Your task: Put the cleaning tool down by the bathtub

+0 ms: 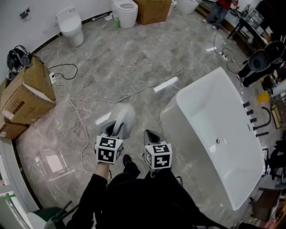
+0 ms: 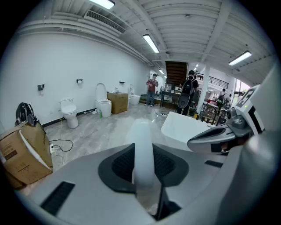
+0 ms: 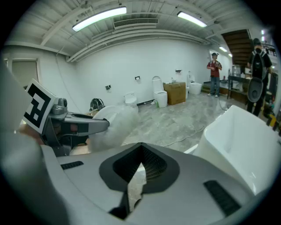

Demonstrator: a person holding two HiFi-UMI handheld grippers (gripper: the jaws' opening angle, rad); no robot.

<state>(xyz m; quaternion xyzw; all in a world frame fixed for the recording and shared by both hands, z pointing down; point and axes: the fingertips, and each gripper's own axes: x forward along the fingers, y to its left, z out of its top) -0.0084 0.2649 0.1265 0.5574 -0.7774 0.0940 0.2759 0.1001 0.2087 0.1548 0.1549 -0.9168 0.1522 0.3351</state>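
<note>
The cleaning tool (image 1: pixel 121 112) is a white fluffy duster on a pale handle (image 2: pixel 143 149). My left gripper (image 1: pixel 117 126) is shut on that handle, and the fluffy head (image 3: pixel 112 125) sticks out ahead of the jaws above the marble floor. Just to its right, my right gripper (image 1: pixel 151 134) is shut with nothing in it; only a thin slit of floor shows between its pads (image 3: pixel 145 165). The white bathtub (image 1: pixel 210 112) stands to the right of both grippers, a short way off, and its rim (image 3: pixel 241 140) fills the right side of the right gripper view.
Cardboard boxes (image 1: pixel 27 89) stand at the left wall. Cables (image 1: pixel 111 96) trail across the floor ahead. Toilets (image 1: pixel 71 24) and another box (image 1: pixel 152 9) line the far wall. A white strip (image 1: pixel 165 84) lies near the tub's far end. Black stands (image 1: pixel 261 62) crowd the right side; people stand far off.
</note>
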